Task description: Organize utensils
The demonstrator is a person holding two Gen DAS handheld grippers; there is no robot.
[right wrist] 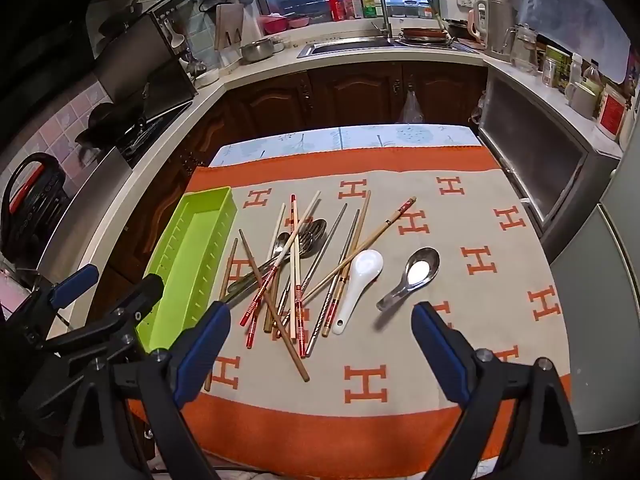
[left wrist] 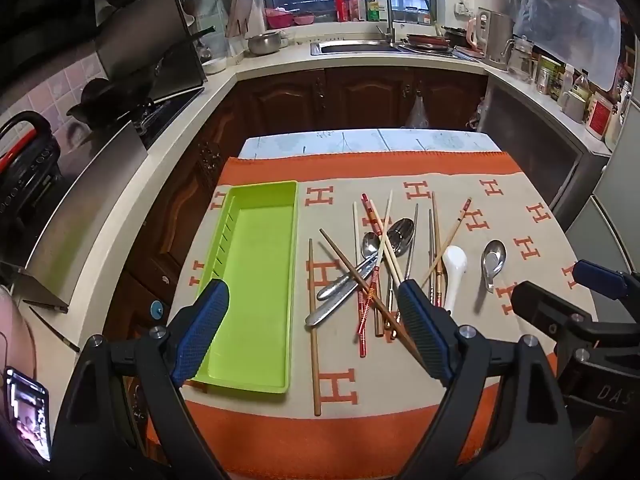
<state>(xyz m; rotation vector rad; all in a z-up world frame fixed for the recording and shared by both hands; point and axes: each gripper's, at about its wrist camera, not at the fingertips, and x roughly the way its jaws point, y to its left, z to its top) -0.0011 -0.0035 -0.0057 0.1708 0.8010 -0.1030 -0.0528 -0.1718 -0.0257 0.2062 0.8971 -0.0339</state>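
Observation:
An empty lime-green tray [left wrist: 256,384] [right wrist: 160,280] lies at the left of the cloth-covered table. Right of it sits a heap of several chopsticks [left wrist: 372,276] [right wrist: 296,280] crossed over long metal spoons [left wrist: 344,284] [right wrist: 316,236]. A white ceramic spoon [left wrist: 454,268] [right wrist: 358,280] and a short metal spoon [left wrist: 493,258] [right wrist: 416,272] lie apart to the right. My left gripper [left wrist: 314,308] hovers open above the table's near edge, between tray and heap. My right gripper [right wrist: 320,332] hovers open nearer the white spoon. Neither holds anything.
The table carries an orange and beige cloth [left wrist: 400,432] [right wrist: 400,432] with H marks. Kitchen counters surround it: a stove [left wrist: 160,108] at left, a sink [left wrist: 356,46] at the back, jars [left wrist: 576,88] at right. A phone [left wrist: 30,416] shows at the lower left.

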